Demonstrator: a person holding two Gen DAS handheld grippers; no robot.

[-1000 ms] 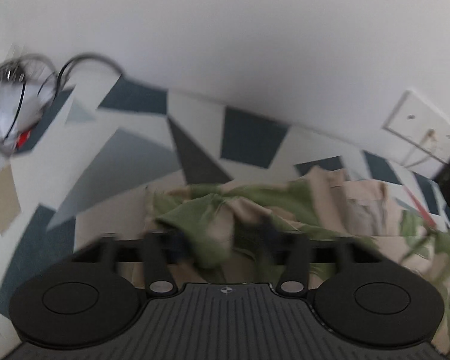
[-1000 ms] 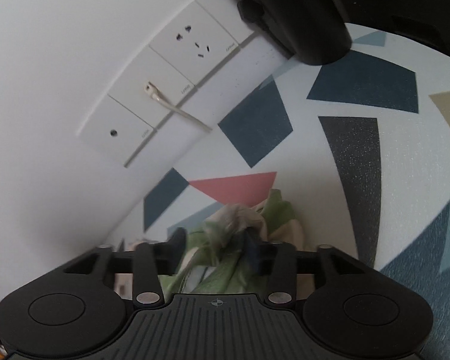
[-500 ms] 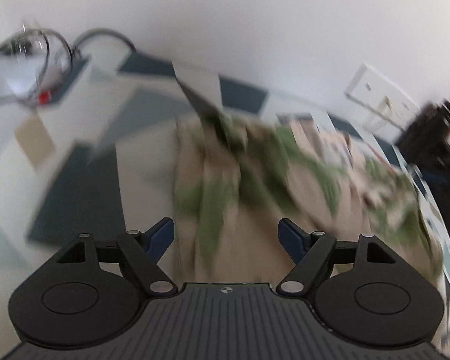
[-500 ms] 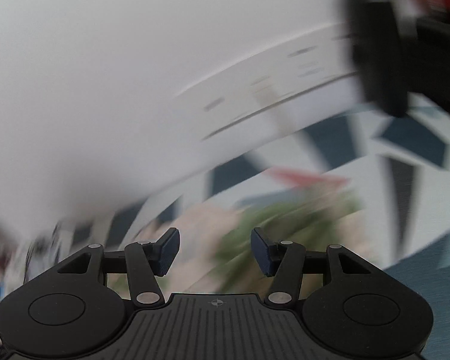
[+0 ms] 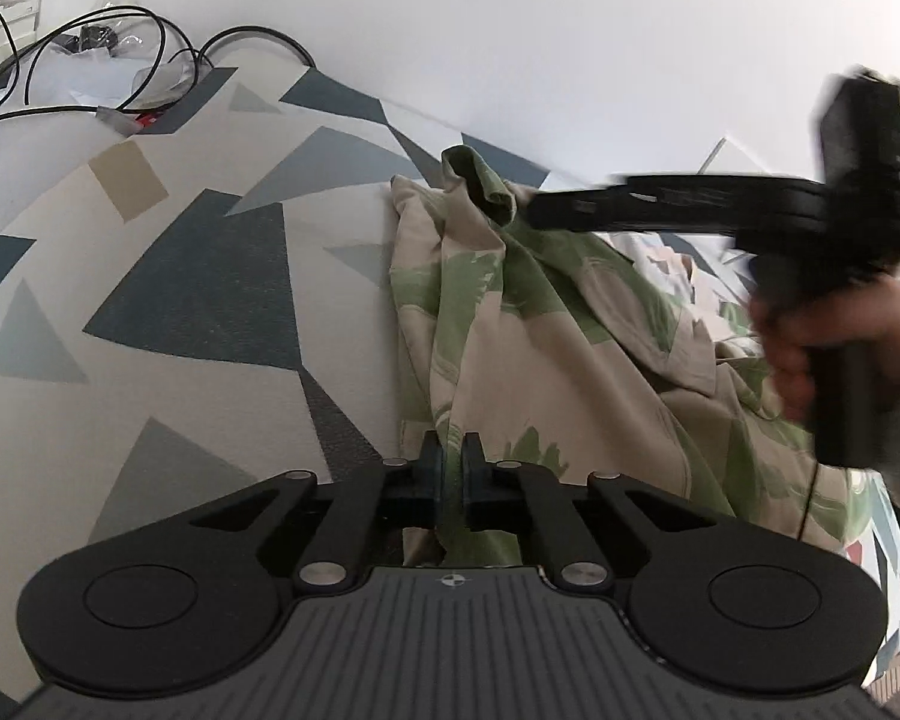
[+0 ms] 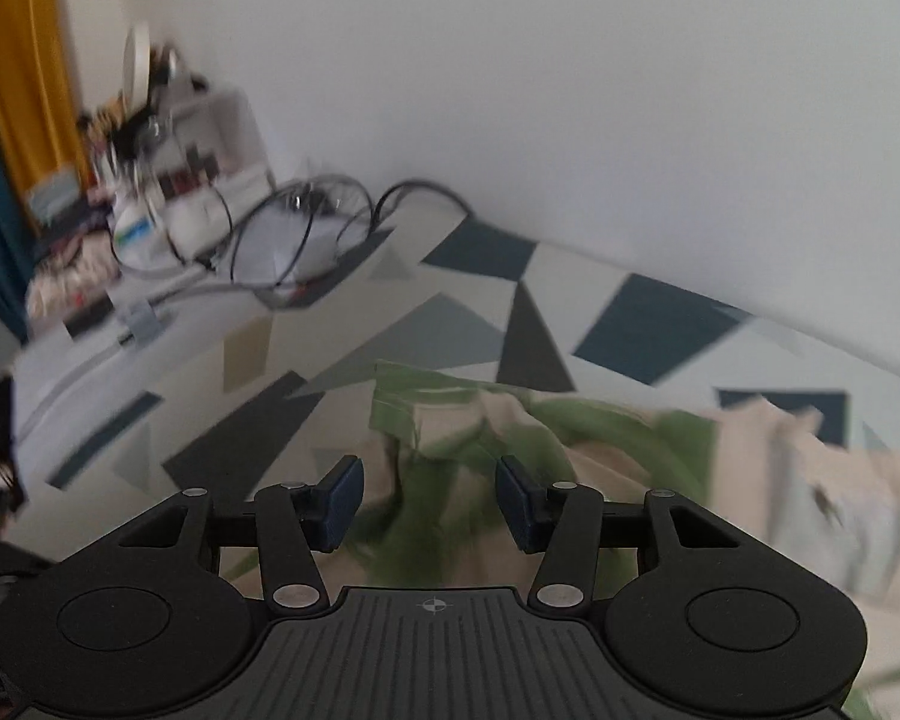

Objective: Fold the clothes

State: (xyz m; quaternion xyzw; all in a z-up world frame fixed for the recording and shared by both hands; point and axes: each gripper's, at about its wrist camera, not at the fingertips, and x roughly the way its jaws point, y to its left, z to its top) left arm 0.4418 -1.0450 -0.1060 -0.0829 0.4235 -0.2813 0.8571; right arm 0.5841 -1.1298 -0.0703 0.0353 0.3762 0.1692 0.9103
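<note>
Shirt (image 5: 546, 324) hem pinched in left jaws, right jaws closing — empty, fabric beneath

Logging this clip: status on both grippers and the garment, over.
Left gripper shut on beige, green-leaf-print shirt near edge. Right gripper closing, nothing pinched, above shirt's far end. Black cables well clear.

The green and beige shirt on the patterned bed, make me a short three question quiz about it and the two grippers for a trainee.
1. True or false: the left gripper is shut on the shirt.
2. Which gripper has nothing pinched: A left, B right?
3. What lies on the bed cover in the far left corner by the wall?

Key:
1. True; fabric is pinched between its pads.
2. B; the right gripper is closing, its pads apart above the shirt.
3. Black cables.
</note>
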